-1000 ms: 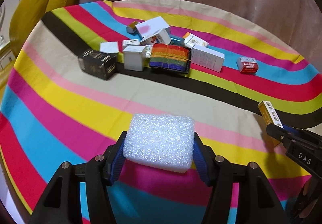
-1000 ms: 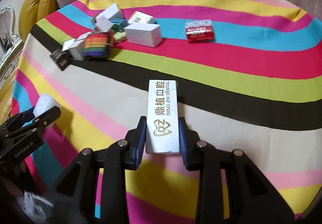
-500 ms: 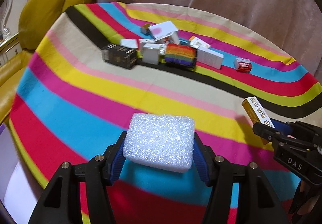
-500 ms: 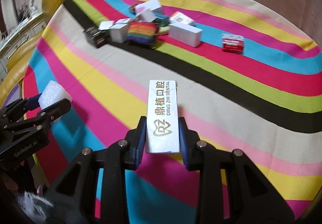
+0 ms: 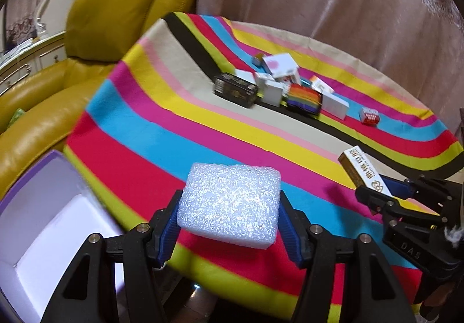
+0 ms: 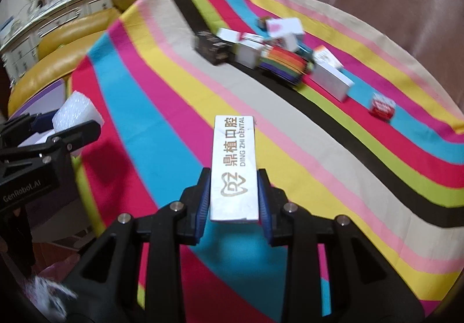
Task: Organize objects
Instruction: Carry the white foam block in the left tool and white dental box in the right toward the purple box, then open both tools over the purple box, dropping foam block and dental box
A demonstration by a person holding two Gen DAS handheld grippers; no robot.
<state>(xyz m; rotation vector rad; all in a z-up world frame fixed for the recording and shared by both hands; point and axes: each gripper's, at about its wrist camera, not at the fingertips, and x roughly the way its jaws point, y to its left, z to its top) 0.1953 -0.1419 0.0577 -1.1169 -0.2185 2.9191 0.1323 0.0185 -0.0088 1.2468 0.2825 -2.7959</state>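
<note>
purple box [image 5: 43, 207] newly in view, table edge nearer

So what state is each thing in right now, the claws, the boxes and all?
Left claw: shut on the white foam block.
Right claw: shut on the long white dental box.
Open purple cardboard box: white inside, nothing seen in it.
Small red box: apart from the pile, on the striped tablecloth.

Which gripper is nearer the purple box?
Left. The left gripper hangs just right of the purple box; the right gripper is farther right, over the table.
</note>
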